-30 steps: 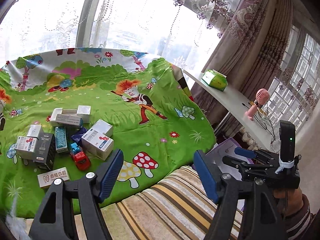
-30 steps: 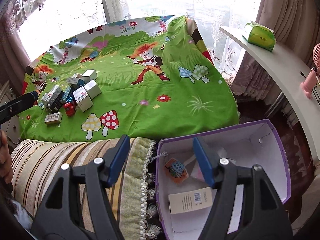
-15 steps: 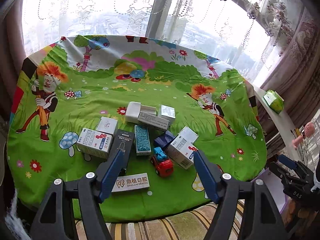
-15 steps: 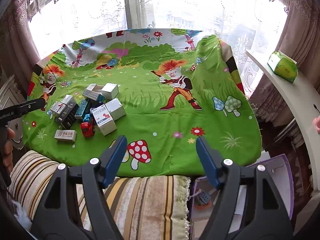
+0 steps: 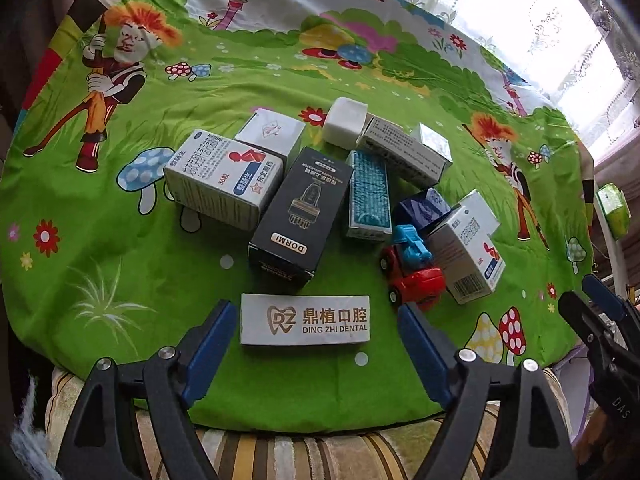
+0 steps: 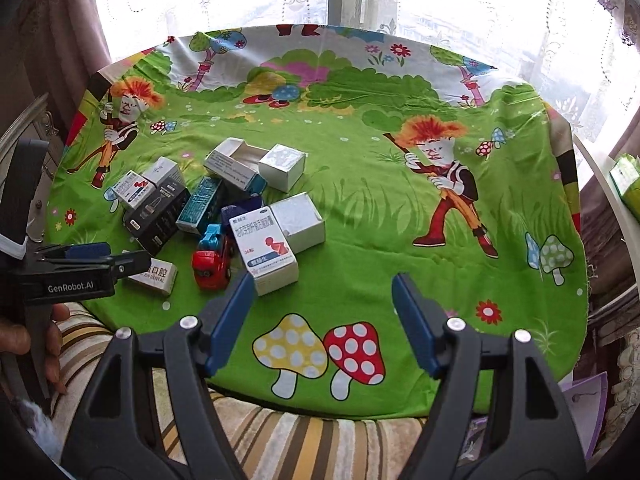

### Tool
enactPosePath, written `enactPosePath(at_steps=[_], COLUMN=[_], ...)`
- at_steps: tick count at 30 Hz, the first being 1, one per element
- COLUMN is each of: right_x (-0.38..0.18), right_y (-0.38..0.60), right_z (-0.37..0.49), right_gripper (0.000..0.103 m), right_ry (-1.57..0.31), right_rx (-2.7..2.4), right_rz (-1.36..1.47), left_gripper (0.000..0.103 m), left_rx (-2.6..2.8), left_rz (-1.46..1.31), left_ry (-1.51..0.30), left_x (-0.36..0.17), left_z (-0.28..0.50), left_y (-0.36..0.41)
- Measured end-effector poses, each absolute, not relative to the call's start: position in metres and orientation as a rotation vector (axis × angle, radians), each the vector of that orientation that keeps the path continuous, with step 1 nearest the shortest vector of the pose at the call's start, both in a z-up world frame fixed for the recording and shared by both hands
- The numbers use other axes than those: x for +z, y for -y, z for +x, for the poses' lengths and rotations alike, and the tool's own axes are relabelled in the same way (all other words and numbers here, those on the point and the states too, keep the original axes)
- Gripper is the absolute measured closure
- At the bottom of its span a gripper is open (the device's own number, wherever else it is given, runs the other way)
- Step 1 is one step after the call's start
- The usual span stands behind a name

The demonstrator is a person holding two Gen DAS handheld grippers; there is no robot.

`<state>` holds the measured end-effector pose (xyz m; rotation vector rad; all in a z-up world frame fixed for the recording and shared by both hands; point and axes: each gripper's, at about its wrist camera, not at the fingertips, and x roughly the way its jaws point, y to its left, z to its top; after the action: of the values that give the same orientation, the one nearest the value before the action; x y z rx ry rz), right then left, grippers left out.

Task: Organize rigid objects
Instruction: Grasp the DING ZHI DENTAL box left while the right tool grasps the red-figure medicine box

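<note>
Left gripper (image 5: 312, 324) now straddles crosswise dental box (image 5: 305, 325)

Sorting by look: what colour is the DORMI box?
Black with gold print; the DORMI box shows best in the left wrist view.

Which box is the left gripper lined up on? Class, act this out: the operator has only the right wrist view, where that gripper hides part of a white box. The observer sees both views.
Observer: The left gripper is open. In its own view, the DING ZHI DENTAL box lies flat and crosswise between the fingers.
Operator: Is it gripped?
Observer: No. There is a sliver of green cloth between the box and each fingertip.
Operator: I can't read the black box behind it.
Observer: The black box has DORMI printed on top, at the end nearest the dental box.
</note>
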<state>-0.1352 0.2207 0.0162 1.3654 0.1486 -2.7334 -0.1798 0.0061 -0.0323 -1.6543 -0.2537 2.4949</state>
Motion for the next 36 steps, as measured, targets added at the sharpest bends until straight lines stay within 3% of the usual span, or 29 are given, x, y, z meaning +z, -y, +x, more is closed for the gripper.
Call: enactPosePath(at_steps=[8,18,24,29,36], right_x=[-0.009,-0.035,-0.042,-0.047,-0.039], right_y=[-0.19,-0.175,-0.173,-0.172,-0.169], right_z=[-0.162,-0.182,-0.189,-0.189,-0.18], right_gripper=[0.029,0.029,0.029,0.05,0.059], right_ry=[-0.314,-0.386,-0.383,-0.369,-0.385], right_rx=[-2.647,-2.577,-2.566,-2.534,-2.558], right_rz=[1.38,1.426,1.435,1.445,1.386], left_gripper=[0.018,0.018,0.02,0.02,0.02], left_rx=[2.498,2.513,2.521,2.527,2.54], left_rz=[-1.724,-1.77,-1.735,-1.685,-1.574], left_ry=[0.116,-0.051,-0.02,0.07,0.139], left_x=[-0.046,-0.063,-0.06,-0.056,-0.046], left_z=[-0.186,-0.189,-0.183,-0.176,-0.166], left_y=[-0.023,-0.037,-0.034,-0.025,-0.013])
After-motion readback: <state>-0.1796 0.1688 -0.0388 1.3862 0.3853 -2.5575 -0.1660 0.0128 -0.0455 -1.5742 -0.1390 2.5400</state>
